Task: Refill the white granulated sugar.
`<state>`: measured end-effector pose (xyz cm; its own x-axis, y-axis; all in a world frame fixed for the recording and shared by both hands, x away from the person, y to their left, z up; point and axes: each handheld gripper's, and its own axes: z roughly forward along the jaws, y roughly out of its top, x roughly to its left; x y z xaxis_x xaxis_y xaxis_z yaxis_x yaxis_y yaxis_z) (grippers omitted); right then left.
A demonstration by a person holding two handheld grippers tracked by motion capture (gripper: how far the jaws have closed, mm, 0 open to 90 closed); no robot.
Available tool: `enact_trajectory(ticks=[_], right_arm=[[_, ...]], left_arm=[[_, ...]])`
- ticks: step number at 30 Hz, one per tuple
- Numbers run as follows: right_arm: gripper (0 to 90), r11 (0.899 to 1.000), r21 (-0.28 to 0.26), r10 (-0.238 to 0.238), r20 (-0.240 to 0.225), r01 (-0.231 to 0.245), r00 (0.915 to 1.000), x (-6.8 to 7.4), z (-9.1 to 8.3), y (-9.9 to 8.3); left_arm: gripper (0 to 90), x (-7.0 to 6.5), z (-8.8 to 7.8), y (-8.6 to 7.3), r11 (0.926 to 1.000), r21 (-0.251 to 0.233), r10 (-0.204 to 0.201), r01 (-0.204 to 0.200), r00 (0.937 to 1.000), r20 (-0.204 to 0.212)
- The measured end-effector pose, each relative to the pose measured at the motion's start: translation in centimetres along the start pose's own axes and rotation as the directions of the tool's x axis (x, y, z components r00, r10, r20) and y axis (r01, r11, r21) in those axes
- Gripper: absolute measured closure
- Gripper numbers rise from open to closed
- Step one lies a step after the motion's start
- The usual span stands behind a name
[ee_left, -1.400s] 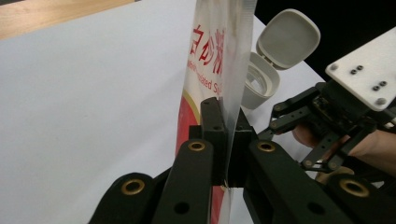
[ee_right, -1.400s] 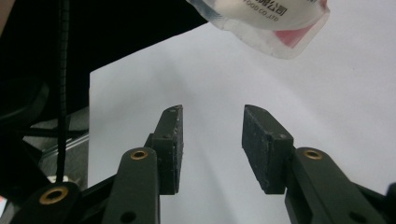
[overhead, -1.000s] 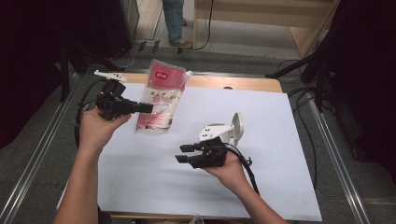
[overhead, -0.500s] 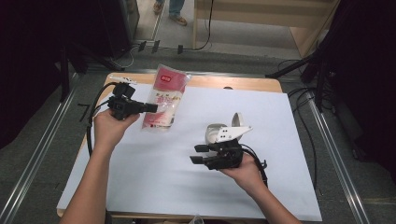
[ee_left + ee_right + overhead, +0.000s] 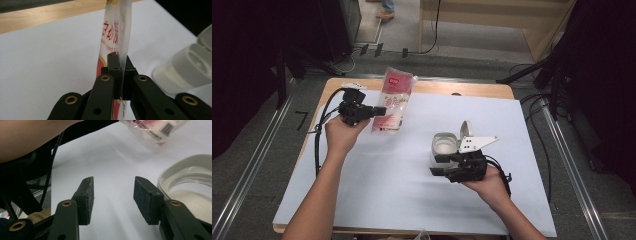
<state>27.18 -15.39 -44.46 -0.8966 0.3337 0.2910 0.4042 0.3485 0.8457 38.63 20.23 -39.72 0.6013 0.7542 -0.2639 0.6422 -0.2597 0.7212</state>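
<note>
Gripping the clear plastic bag [image 5: 393,100] by its near edge, the left gripper [image 5: 381,111] is holding it off the white surface [image 5: 377,200] close to the far left corner, with the bag's pink-and-red label end hanging out over the wooden far edge of the table [image 5: 437,88]. In the left gripper view the two black jaws are pressing flat together on the thin film of the bag [image 5: 113,32], whose red printing is standing upright between them, and the person's left hand [image 5: 341,136] is wrapping around that gripper's body while its cable is trailing down toward the left edge. The right gripper [image 5: 435,165] is sitting lower, nearer the middle of the surface and toward the right edge, held in the person's right hand [image 5: 489,186], and its jaws have just been opening; in the right gripper view the two pads are standing apart with only bare white surface between them, holding nothing. Just beside that gripper, on its far side, a white container [image 5: 445,149] is standing upright with its hinged lid [image 5: 466,131] flipped open and a pale filling showing inside; in the right gripper view its rim [image 5: 185,167] is lying immediately next to the right-hand jaw without being clamped. The bag and the container are well apart, the bag being farther back and to the left.
</note>
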Motion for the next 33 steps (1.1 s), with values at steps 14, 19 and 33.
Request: enact_trajectory(ticks=[14, 19, 33], right_arm=[[53.0, 0.999, -0.031, 0.017, 0.030, -0.016, 0.9994, -0.5, -1.7, -0.9], [53.0, 0.999, -0.032, 0.018, 0.034, -0.017, 0.9993, -0.5, -2.0, -1.0], [52.6, 0.999, -0.045, 0.002, 0.093, 0.002, 0.9957, -0.6, -3.3, -1.5]], left_arm=[[90.0, 1.3, 0.2, -1.9, 0.9994, 0.015, -0.031, 0.031, 0.9993, 0.021], [90.0, 1.6, -0.1, -2.6, 0.9987, 0.029, -0.042, 0.041, 0.9980, 0.047], [89.1, 2.4, -1.4, -4.9, 0.9983, 0.058, -0.016, 0.010, 0.9949, 0.099]])
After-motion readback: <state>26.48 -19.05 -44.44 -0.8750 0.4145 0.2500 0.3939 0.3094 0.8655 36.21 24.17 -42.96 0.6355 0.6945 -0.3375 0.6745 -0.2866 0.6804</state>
